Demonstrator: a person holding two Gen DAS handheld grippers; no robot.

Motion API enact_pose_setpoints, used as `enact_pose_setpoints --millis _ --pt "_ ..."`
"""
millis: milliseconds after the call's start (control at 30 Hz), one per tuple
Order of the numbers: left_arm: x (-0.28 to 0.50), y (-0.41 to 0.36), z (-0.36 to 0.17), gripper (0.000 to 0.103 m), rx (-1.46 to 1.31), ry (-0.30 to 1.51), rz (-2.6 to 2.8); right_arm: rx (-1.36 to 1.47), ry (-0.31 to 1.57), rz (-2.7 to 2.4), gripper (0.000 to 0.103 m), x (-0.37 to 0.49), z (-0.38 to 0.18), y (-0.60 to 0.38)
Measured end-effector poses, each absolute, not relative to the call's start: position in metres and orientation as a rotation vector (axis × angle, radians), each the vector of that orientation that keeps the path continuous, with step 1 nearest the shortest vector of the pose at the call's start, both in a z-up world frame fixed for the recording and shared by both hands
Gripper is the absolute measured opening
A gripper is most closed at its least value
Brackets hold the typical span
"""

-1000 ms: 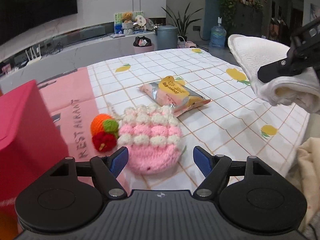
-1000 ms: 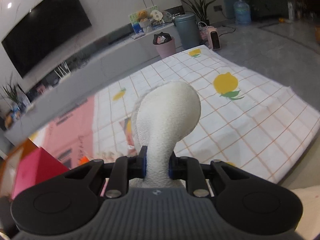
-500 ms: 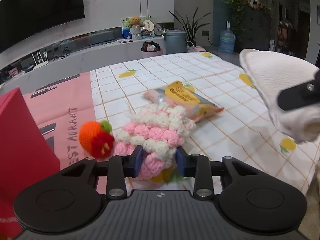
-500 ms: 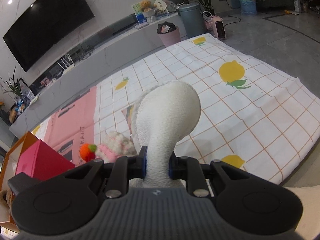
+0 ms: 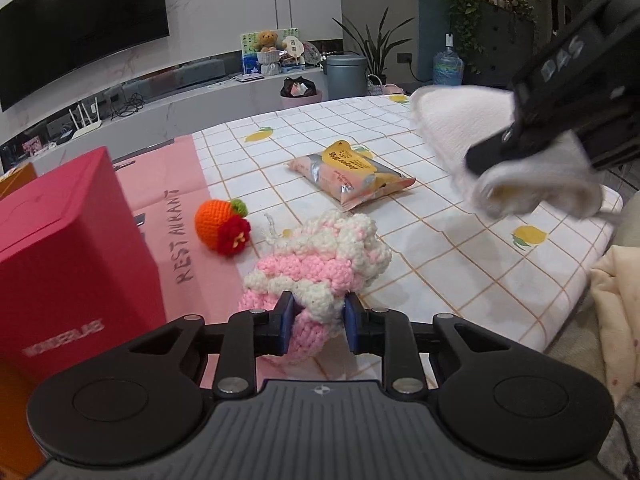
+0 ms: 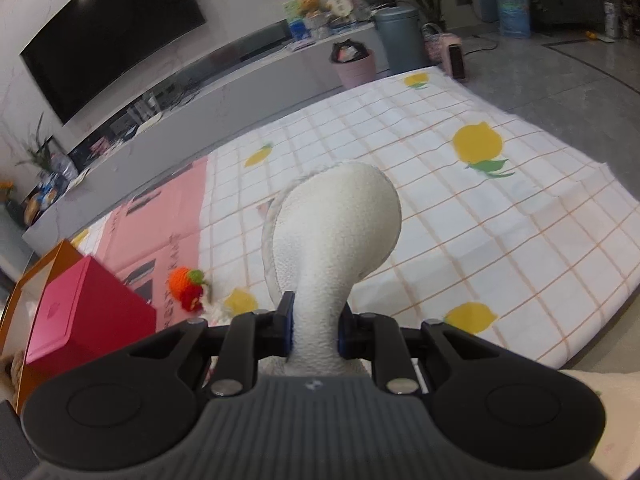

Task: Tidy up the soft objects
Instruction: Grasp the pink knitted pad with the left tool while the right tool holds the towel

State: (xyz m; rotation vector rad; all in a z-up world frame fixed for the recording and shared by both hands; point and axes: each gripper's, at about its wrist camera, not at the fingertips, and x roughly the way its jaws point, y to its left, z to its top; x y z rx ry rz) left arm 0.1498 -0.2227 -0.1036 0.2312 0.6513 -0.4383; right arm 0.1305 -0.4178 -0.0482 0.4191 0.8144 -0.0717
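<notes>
My left gripper point(image 5: 316, 326) is shut on a pink and cream crocheted pouch point(image 5: 320, 264) and holds it just above the table's near edge. My right gripper point(image 6: 315, 326) is shut on a white fluffy slipper point(image 6: 336, 232), held in the air; it also shows at the right of the left wrist view point(image 5: 500, 152). An orange crocheted ball with a red flower point(image 5: 222, 226) lies on the cloth to the left; it also shows in the right wrist view point(image 6: 186, 286).
A snack bag point(image 5: 352, 174) lies mid-table on the checked lemon cloth point(image 5: 460, 264). A red box point(image 5: 68, 248) stands at the left, with an orange box point(image 6: 36, 280) behind it. Cream fabric point(image 5: 616, 304) lies off the table's right edge.
My left gripper closed on the crocheted pouch and lifted it, pulling back and away from the orange ball. The right gripper kept holding the slipper and shifted over the table.
</notes>
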Motion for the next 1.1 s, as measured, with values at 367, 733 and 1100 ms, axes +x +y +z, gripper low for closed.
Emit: enact_pose_setpoints --millis 367,733,1100 --pt "0.175 -0.209 -0.064 0.028 0.211 0.726 -0.489 0.441 0.904 -0.005 0.018 0.15 -0.076 -0.399" --pt "0.221 -0.221 -0.028 0.026 0.084 0.782 -0.532 0.399 0.83 -0.247 0.018 0.184 -0.032 -0.412" --pt "0.304 -0.197 0.021 0.026 0.055 0.707 -0.39 0.497 0.756 -0.44 0.018 0.296 0.001 -0.39"
